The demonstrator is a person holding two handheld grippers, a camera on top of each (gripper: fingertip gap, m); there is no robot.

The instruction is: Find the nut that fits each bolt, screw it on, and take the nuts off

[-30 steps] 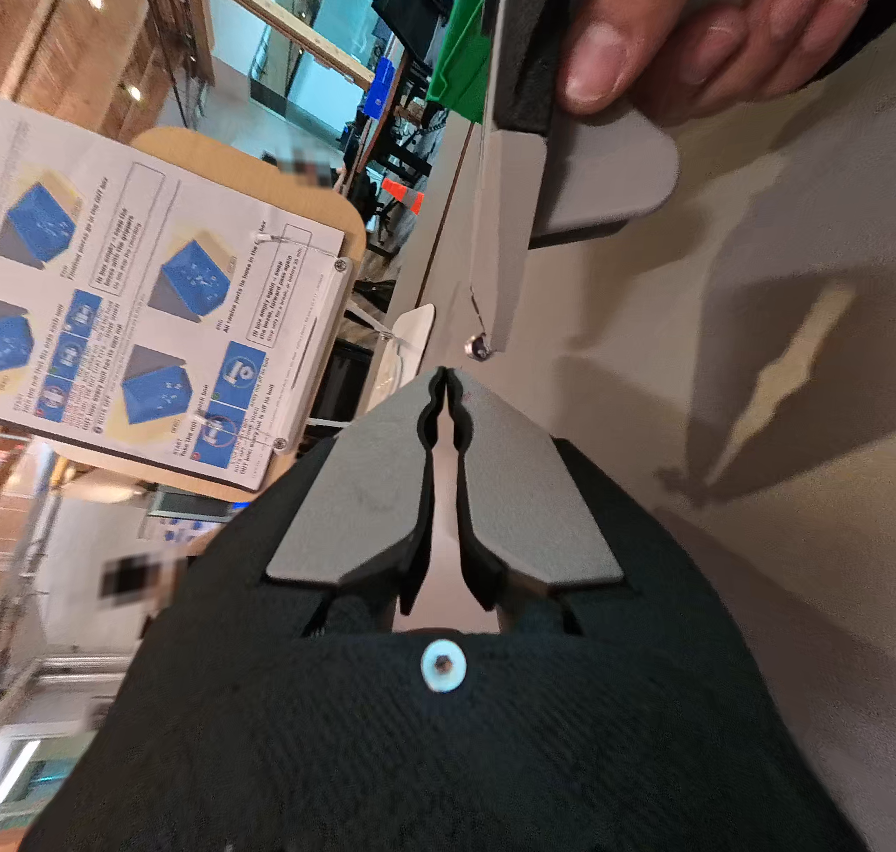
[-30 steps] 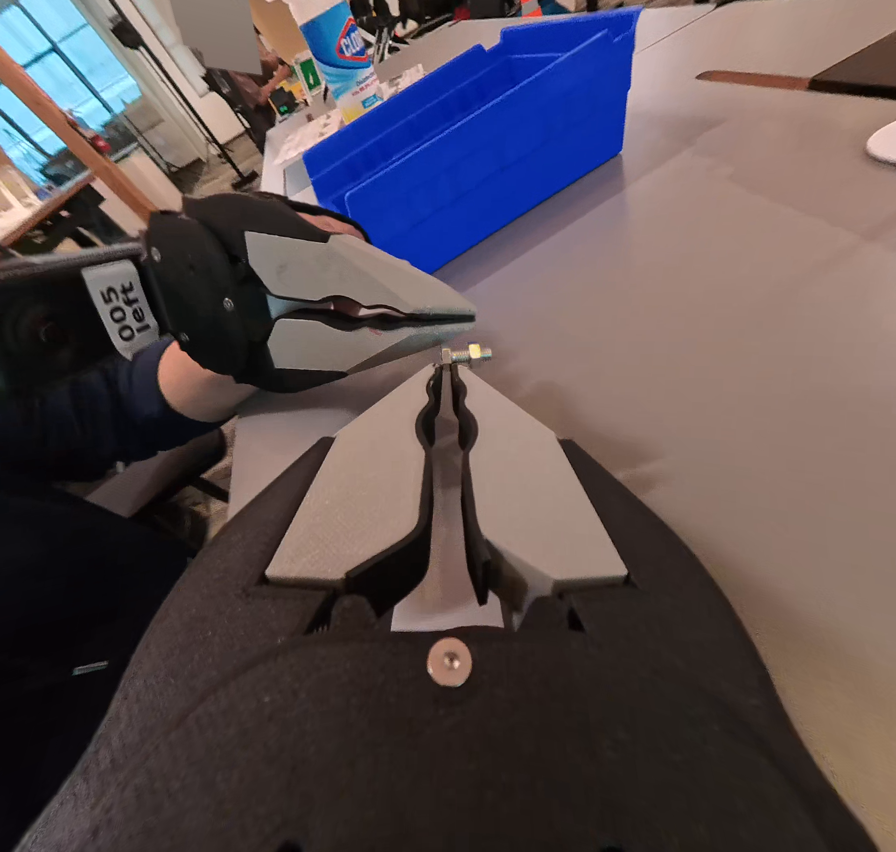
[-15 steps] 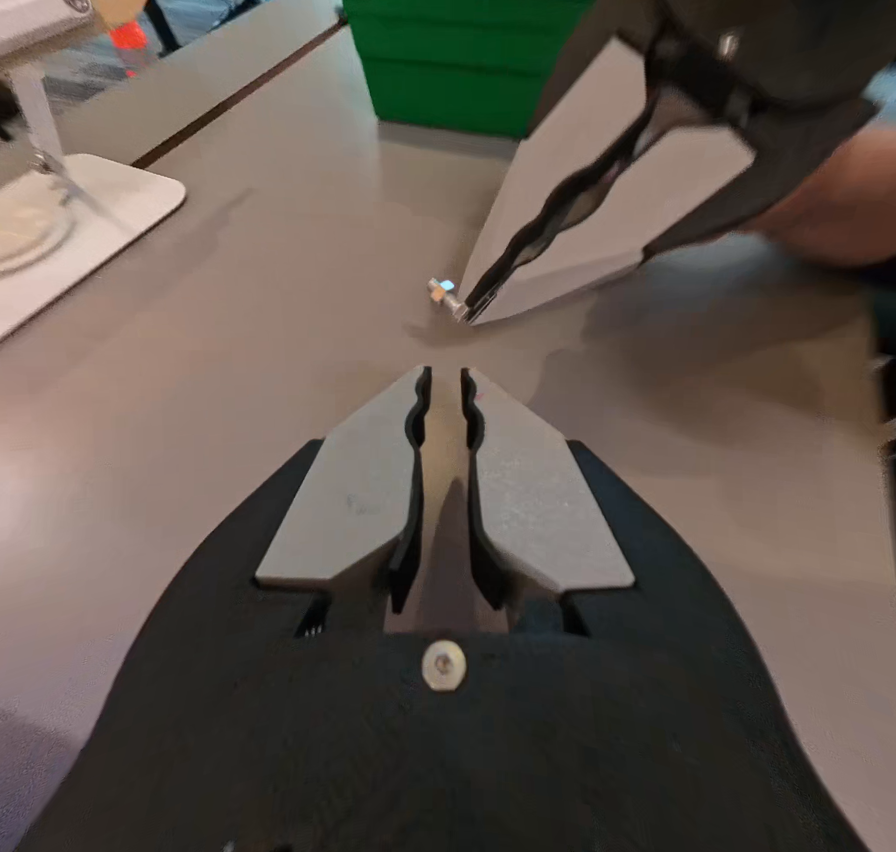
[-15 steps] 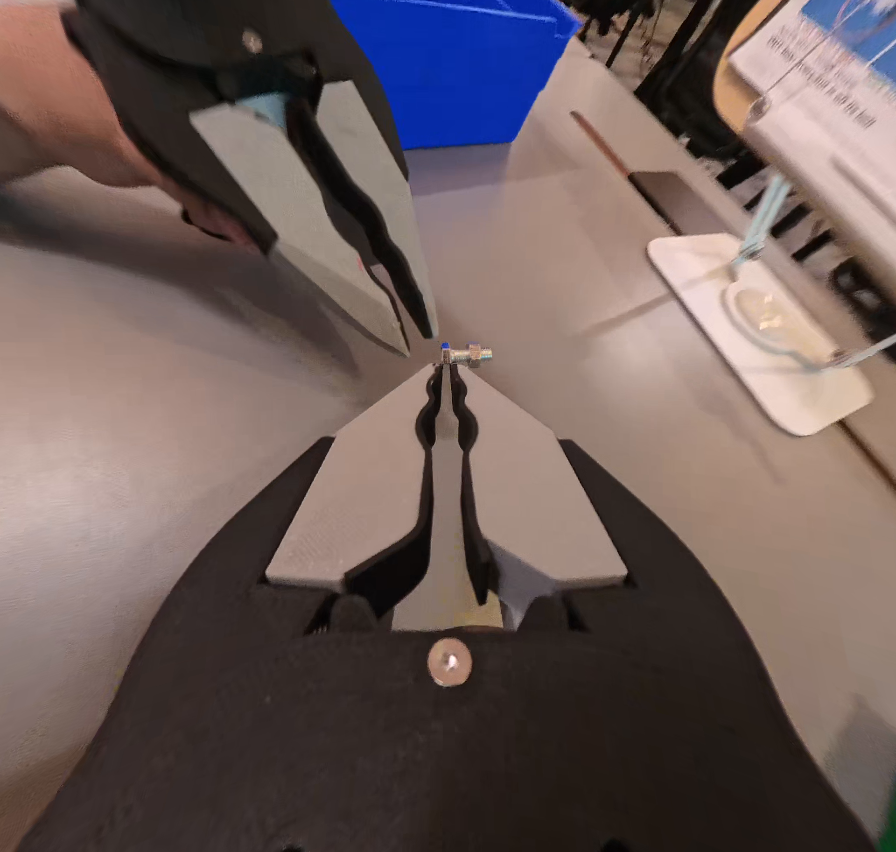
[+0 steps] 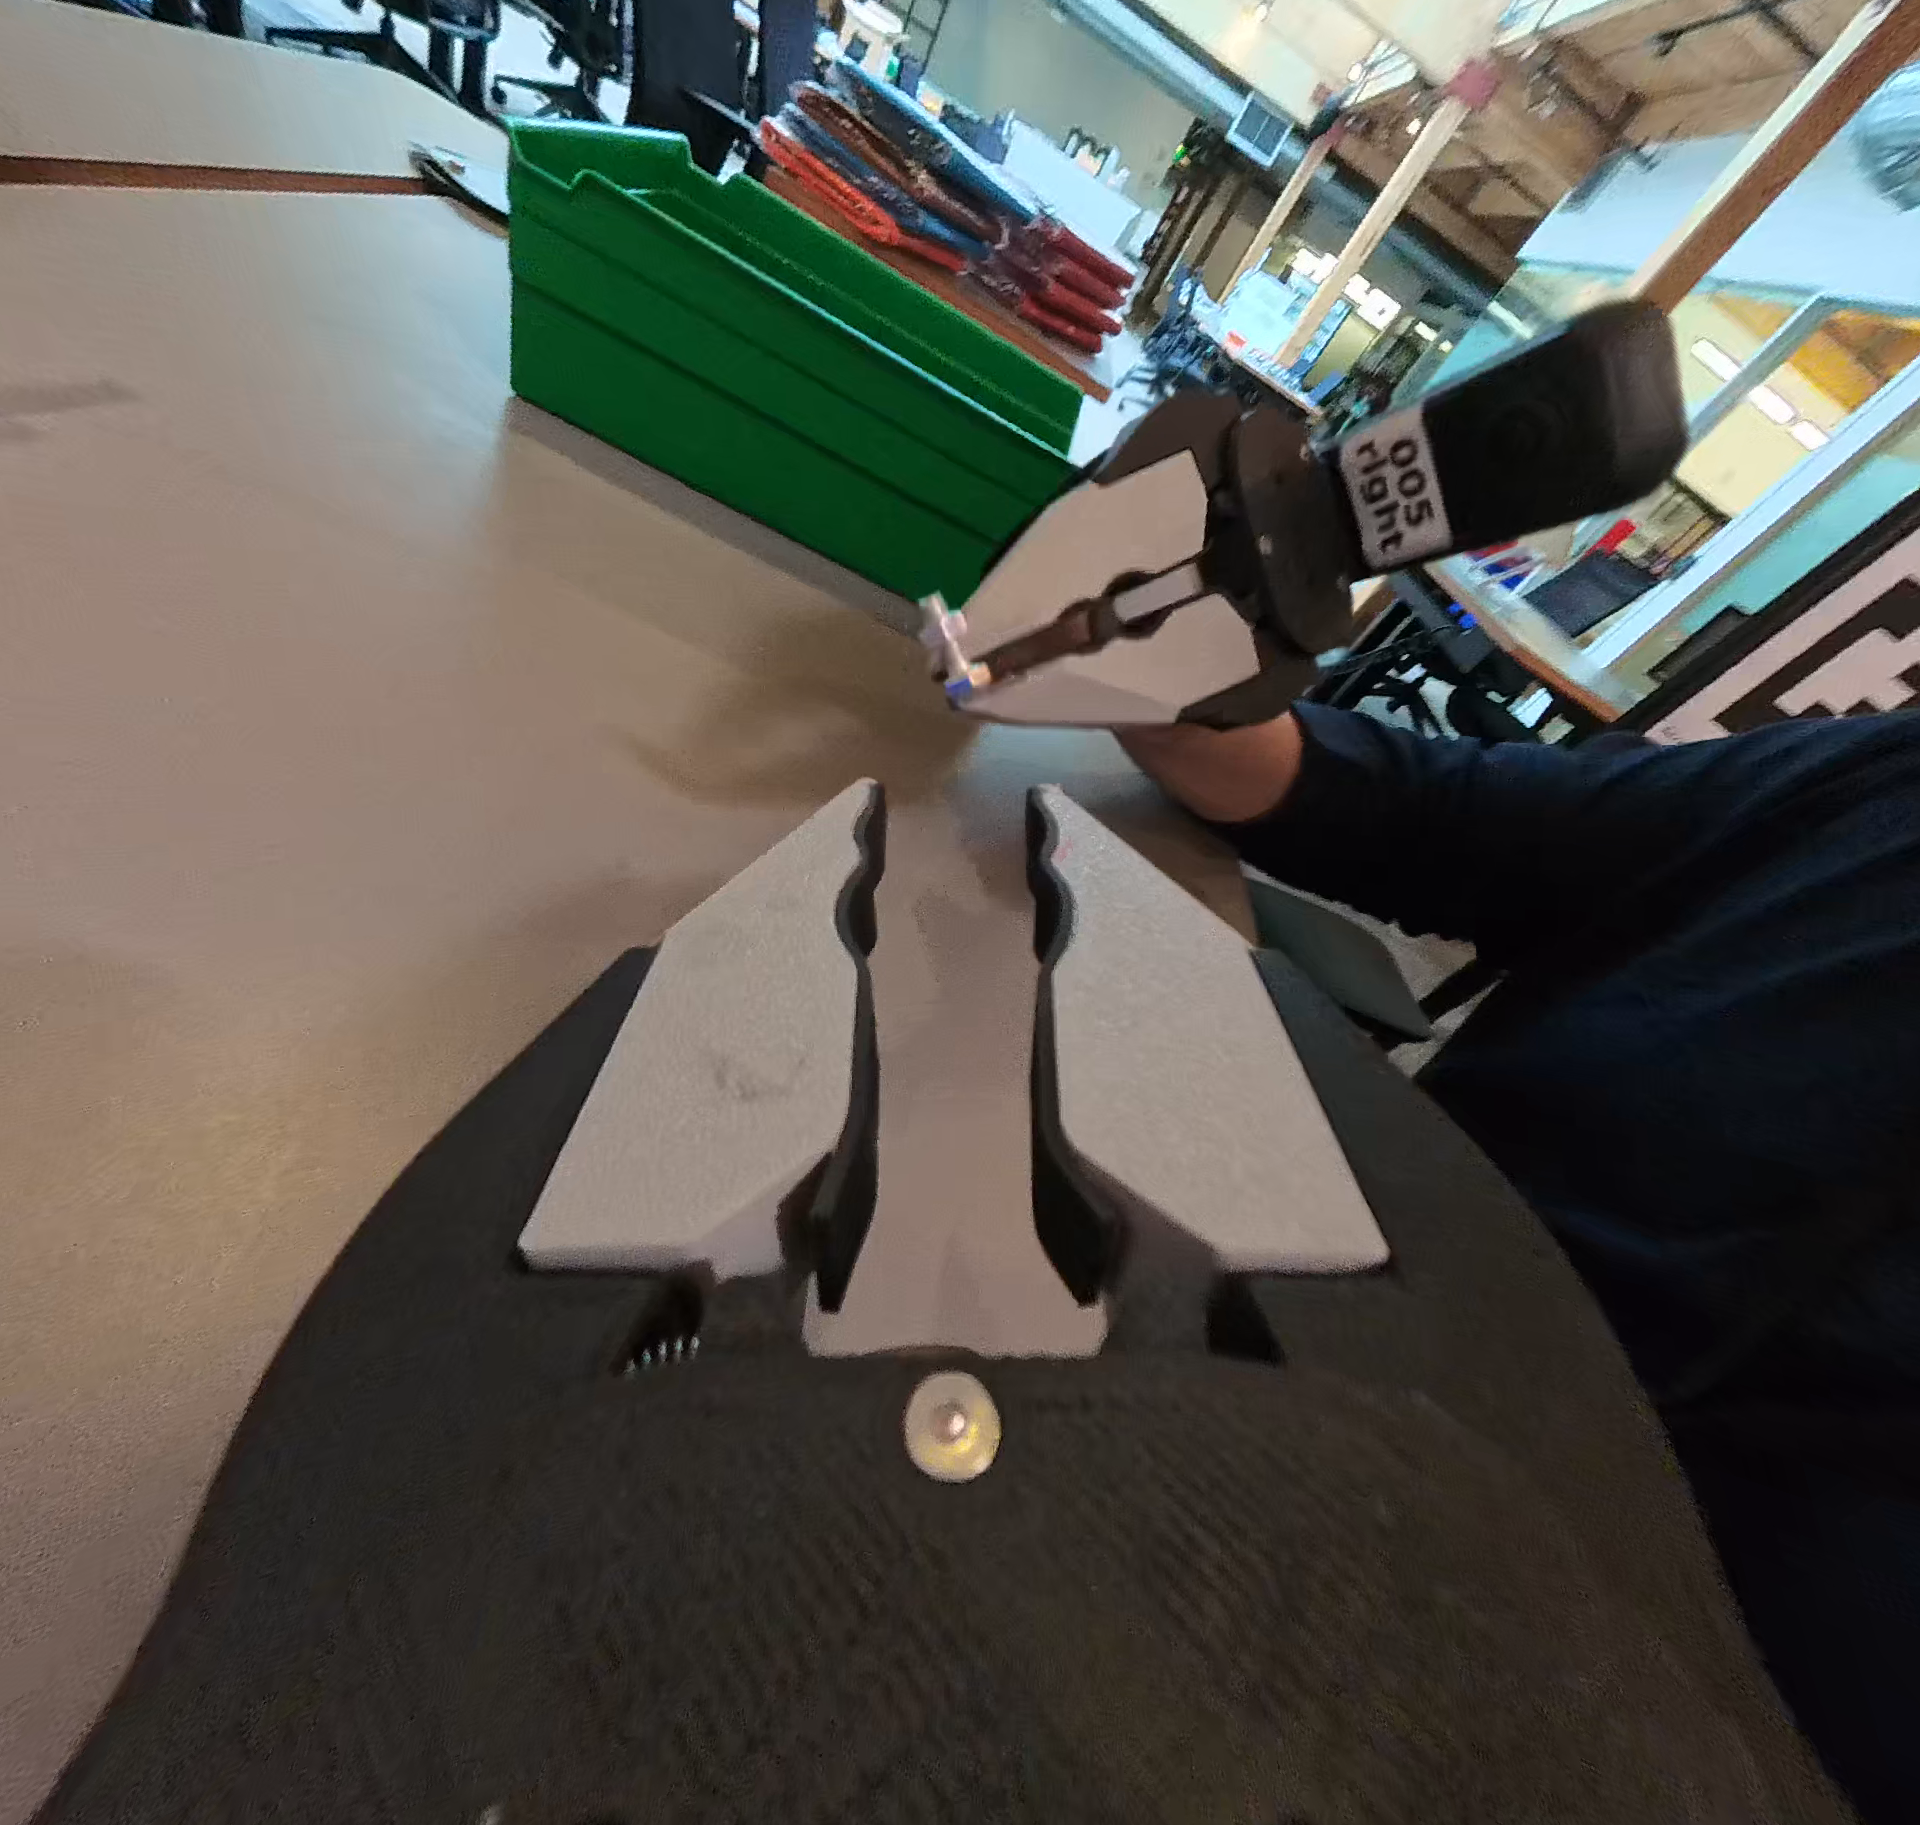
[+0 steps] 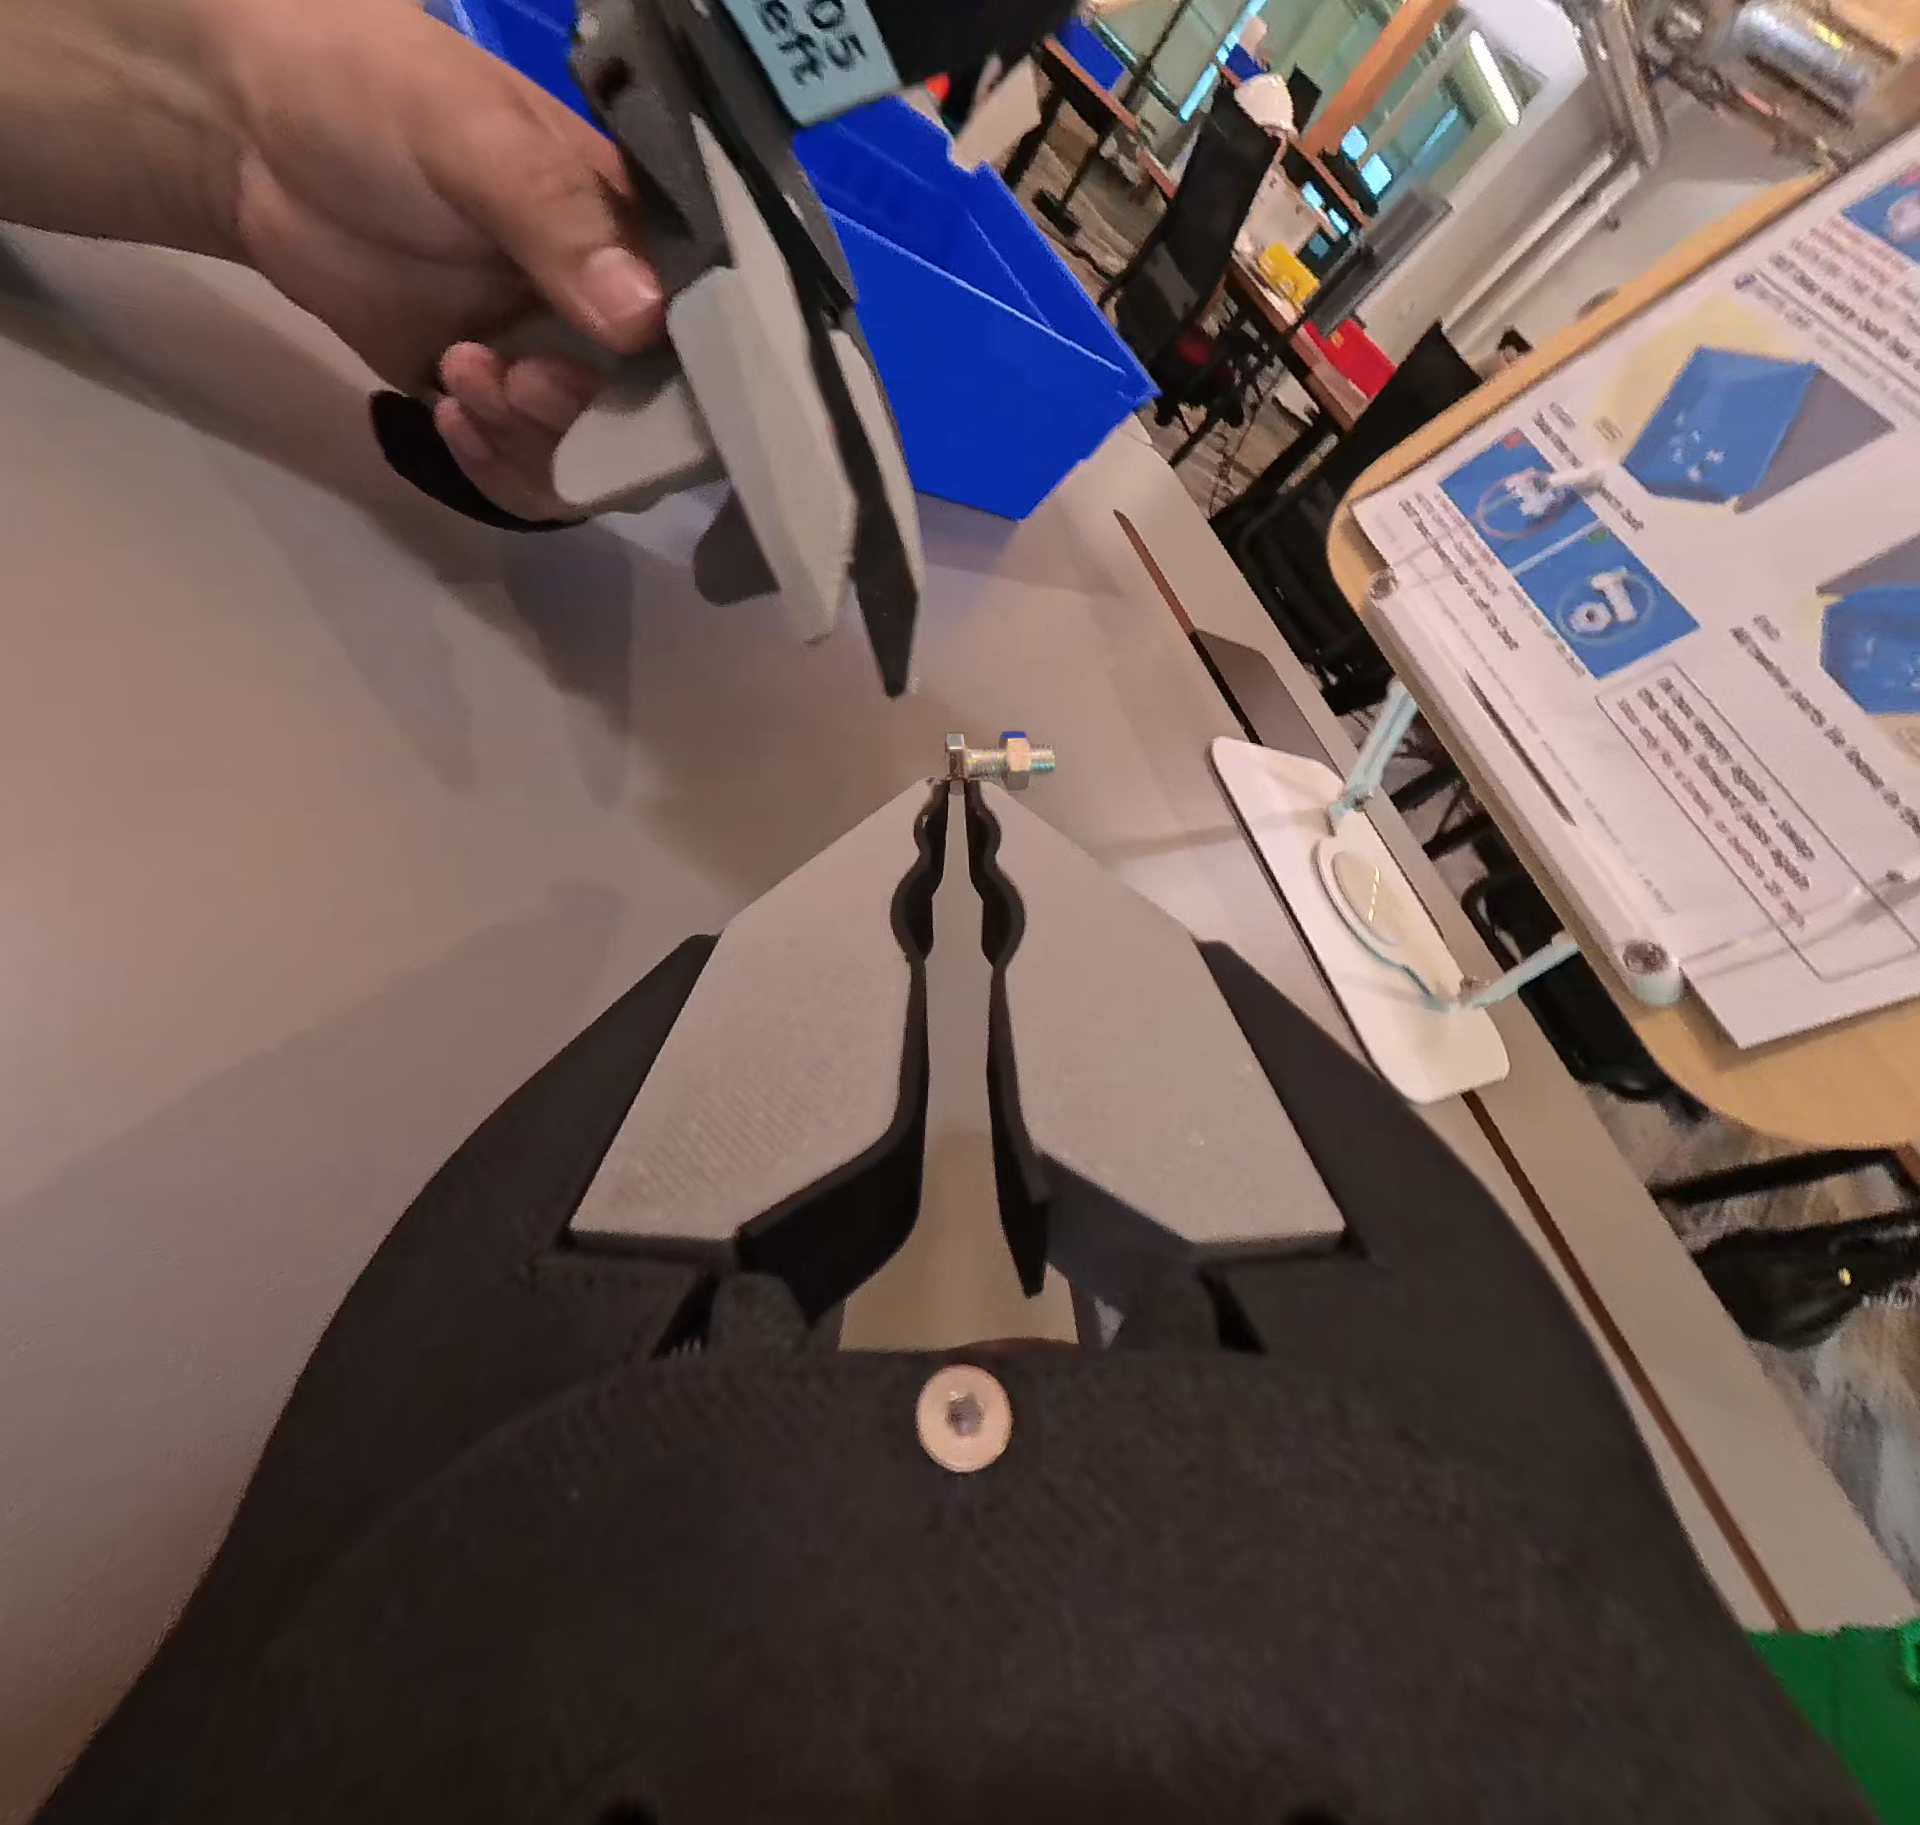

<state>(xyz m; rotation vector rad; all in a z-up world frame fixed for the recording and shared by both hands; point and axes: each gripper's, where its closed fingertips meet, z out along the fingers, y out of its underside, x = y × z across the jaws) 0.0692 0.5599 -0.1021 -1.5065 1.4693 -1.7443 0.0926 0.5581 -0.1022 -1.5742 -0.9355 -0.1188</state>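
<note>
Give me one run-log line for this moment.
right gripper: shut on bolt head | nut: threaded on bolt | left gripper: open, empty, apart from bolt

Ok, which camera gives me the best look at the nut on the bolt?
The right wrist view: the nut sits sharp and side-on on the bolt pinched in the right gripper. The left wrist view shows only a small, blurred bolt at that gripper's tips; the nut is indistinct.

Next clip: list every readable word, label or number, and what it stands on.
I do not quote the writing; these things bear it.
White label on the right gripper's camera.
Pale blue label on the left gripper's camera.
Instruction sheet with blue pictures, at right: small, blurred print.
</note>
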